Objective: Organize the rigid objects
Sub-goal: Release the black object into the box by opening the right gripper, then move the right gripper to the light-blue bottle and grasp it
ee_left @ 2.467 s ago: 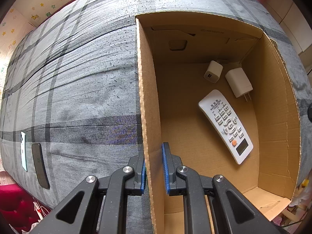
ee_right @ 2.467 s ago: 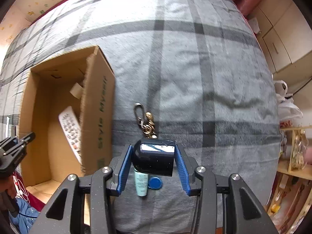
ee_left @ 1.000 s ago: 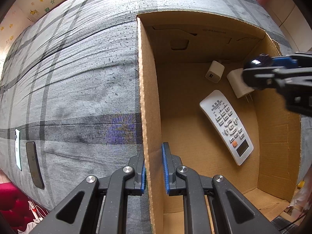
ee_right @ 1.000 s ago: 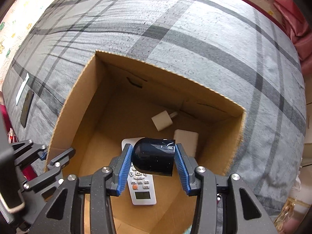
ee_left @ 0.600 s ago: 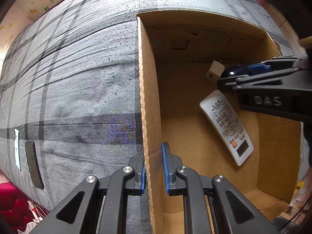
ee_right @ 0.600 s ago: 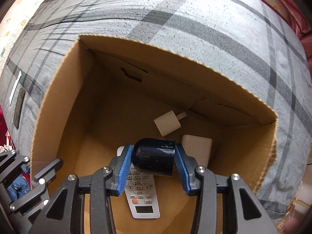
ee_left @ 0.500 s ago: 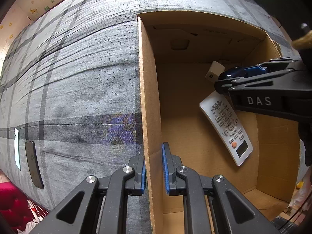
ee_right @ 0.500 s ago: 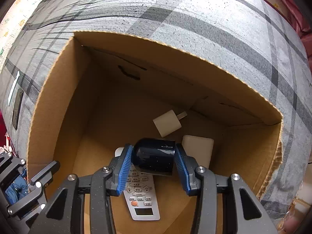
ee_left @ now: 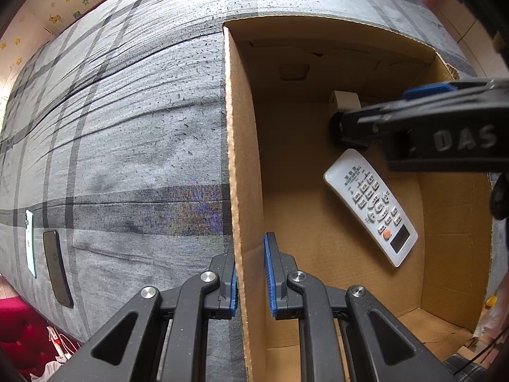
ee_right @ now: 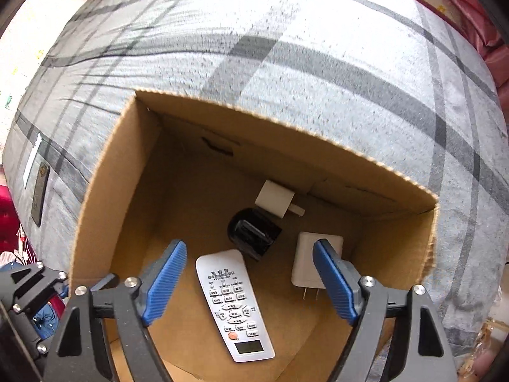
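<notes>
The black case [ee_right: 254, 235] is seen on the floor of the box [ee_right: 105, 172], straight beyond the right tool [ee_right: 249, 281], whose jaws have just been opening and now stand released, clear of it. Nearest lies the remote [ee_right: 235, 305]; the case touches its far end, its long axis slanted toward the small charger [ee_right: 274, 203] behind. The left tool [ee_left: 250, 275] is clenched on the box's near wall.

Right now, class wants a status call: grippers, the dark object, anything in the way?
Left gripper shut on box wall. Right gripper just opened, empty. Dark object lies in box, by remote and small charger. Nothing blocking.
</notes>
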A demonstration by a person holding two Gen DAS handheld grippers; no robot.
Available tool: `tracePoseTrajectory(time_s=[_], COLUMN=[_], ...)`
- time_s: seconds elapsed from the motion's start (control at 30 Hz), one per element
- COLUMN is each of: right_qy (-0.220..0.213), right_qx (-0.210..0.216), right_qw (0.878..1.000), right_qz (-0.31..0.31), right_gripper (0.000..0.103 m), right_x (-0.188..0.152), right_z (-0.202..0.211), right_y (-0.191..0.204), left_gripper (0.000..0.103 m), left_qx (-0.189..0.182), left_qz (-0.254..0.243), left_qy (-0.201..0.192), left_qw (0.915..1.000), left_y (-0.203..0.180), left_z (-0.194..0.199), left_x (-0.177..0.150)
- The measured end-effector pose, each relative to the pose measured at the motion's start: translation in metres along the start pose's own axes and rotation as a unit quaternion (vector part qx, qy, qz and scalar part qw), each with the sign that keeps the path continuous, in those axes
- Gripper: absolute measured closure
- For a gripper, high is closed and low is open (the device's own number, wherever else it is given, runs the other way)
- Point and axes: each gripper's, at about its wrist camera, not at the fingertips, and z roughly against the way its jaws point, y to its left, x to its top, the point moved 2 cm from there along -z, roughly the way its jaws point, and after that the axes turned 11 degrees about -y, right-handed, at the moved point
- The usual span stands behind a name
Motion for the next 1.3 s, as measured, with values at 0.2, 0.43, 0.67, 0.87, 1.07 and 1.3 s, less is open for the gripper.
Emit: tracePoseTrajectory(time_s=[0.2,0.43,0.67,0.87,1.07,1.3], right_qy=[-0.019,-0.032,-0.055,-0.065,-0.064,-0.048], right_qx=[-0.004,0.000,-0.007,-0.018,-0.036,-0.066], right_qw=[1.000,0.999,0.998,0.998,0.997,0.994], right_qz=[0.010,0.014,0.015,-0.005,-0.030,-0.072], right_gripper=[0.007,0.000,0.000,0.000,0.000,0.000], right_x=[0.000,0.003,-0.001,-0.011,-0.028,-0.065], right_z=[0.015,0.032,0.057,0.081,0.098,0.107], right_y=[0.004,0.005,-0.005,-0.027,-0.055,-0.092], left_gripper=[0.088,0.088,0.088,0.088,0.088,0.088], left_qx=[0.003,0.008,0.009,0.008,0.008,0.008], left_qz=[0.002,0.003,0.001,0.000,0.000,-0.005], left_qy=[-0.001,-0.002,-0.002,-0.003,-0.004,-0.007], left_qw=[1.0000,1.0000,1.0000,1.0000,1.0000,0.9999], left_y=[0.000,-0.002,-0.002,-0.003,-0.003,-0.003], left_z=[0.000,0.002,0.002,0.003,0.002,0.003], left_x=[0.000,0.000,0.000,0.000,0.000,-0.001])
